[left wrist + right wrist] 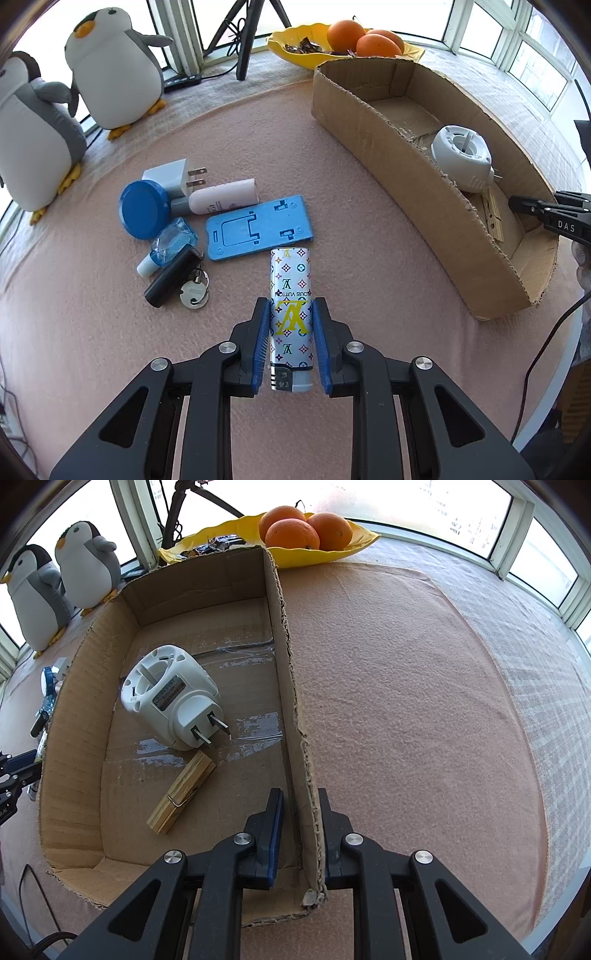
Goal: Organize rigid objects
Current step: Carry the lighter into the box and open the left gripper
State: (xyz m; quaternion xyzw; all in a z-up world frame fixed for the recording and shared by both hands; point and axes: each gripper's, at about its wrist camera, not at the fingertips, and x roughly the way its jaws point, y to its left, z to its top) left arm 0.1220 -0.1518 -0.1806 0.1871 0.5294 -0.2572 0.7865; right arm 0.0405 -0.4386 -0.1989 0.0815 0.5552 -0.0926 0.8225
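Lighter (290, 314) with the patterned wrap lies lengthwise between the pads of my left hand-held gripper (290, 306), flat on the pink surface (110, 350), and a thin gap shows on each side, so I read that gripper as open around it, not yet clamped. My worry is the wrap: it looks slick, and if I close too near the metal end at the base the body could pivot or squirt forward toward the blue phone stand (258, 227) just beyond its far tip. Left of that sits the loose cluster, with the blue disc (144, 208), the white plug adapter (173, 177), the black stick and key ring (194, 290); a skidding lighter could scatter them. My right hand-held gripper (300, 805) straddles the near wall of the cardboard box (291, 686), one finger inside and one outside, seemingly pinching it, though I cannot tell how firmly. If that hold slips, the box may shift during the drop, and the white plug-in unit (171, 694) and wooden clothespin (181, 792) inside could be knocked.
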